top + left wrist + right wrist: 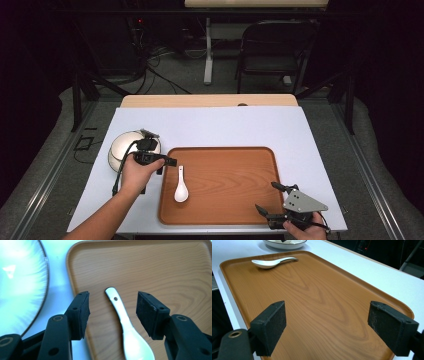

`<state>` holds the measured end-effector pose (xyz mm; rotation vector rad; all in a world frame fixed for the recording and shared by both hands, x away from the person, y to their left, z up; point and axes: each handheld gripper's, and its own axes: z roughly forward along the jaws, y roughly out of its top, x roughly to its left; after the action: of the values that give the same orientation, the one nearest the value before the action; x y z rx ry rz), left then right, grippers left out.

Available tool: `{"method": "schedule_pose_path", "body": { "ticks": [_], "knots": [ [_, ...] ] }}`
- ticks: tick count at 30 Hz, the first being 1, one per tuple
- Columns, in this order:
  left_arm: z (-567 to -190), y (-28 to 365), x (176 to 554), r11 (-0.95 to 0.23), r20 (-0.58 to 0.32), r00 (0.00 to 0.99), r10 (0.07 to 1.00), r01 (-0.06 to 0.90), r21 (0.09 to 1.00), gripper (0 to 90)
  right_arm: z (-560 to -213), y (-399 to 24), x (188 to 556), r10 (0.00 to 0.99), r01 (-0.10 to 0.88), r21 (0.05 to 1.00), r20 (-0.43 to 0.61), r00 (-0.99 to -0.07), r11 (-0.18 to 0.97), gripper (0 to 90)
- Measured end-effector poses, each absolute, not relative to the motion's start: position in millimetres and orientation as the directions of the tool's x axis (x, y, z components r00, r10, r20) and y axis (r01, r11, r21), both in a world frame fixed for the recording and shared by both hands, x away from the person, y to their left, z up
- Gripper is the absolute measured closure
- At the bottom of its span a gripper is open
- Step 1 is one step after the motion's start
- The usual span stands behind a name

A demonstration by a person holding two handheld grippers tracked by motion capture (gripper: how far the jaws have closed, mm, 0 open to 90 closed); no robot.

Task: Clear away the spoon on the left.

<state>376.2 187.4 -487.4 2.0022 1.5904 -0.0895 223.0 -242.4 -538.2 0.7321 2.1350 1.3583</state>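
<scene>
At the tray's (220, 219) near right corner the right gripper (272, 198) hovers, jaws spread wide and empty. Farther in, by the tray's left edge, the left gripper (113, 308) straddles the white ceramic spoon (128, 332) wide open, gripping nothing; the pickup looks unstarted. The spoon is glossy, its handle pierced. Beyond, off the tray, sits a white bowl (123, 145).

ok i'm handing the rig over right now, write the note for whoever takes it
Left gripper: open, jaws either side of the white ceramic spoon's handle, not closed on it.
Right gripper: open, holding nothing, above the near right corner of the wooden tray.
The spoon lies flat at the tray's left end, bowl towards the person. The white bowl sits on the table left of the tray.
Done: spoon on tray. Left: probably moving the bowl; I can't tell whether the spoon was just released.
</scene>
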Motion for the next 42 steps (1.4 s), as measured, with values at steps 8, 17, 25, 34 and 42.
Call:
{"method": "schedule_pose_path", "body": {
  "ticks": [8, 17, 25, 34, 42],
  "knots": [
    [-482, 208, 364, -0.089, -0.403, 0.272, 0.874, 0.905, 0.416, 45.0, -538, -242, 223, 0.671, 0.174, 0.917, -0.123, -0.731, 0.358, 14.9],
    [-481, 227, 345, -0.081, -0.392, 0.273, 0.879, 0.894, 0.440, 45.5, -538, -242, 223, 0.672, 0.176, 0.917, -0.123, -0.730, 0.358, 14.9],
    [-488, 239, 327, -0.075, -0.384, 0.274, 0.882, 0.885, 0.459, 46.2, -538, -242, 223, 0.672, 0.174, 0.917, -0.124, -0.730, 0.359, 14.9],
    [-500, 246, 315, -0.052, -0.390, 0.264, 0.882, 0.877, 0.477, 47.8, -538, -242, 223, 0.672, 0.173, 0.916, -0.126, -0.730, 0.361, 14.9],
    [-514, 247, 302, -0.029, -0.400, 0.255, 0.880, 0.870, 0.491, 46.9, -539, -241, 223, 0.671, 0.173, 0.915, -0.129, -0.730, 0.365, 14.9]
  ]
}}
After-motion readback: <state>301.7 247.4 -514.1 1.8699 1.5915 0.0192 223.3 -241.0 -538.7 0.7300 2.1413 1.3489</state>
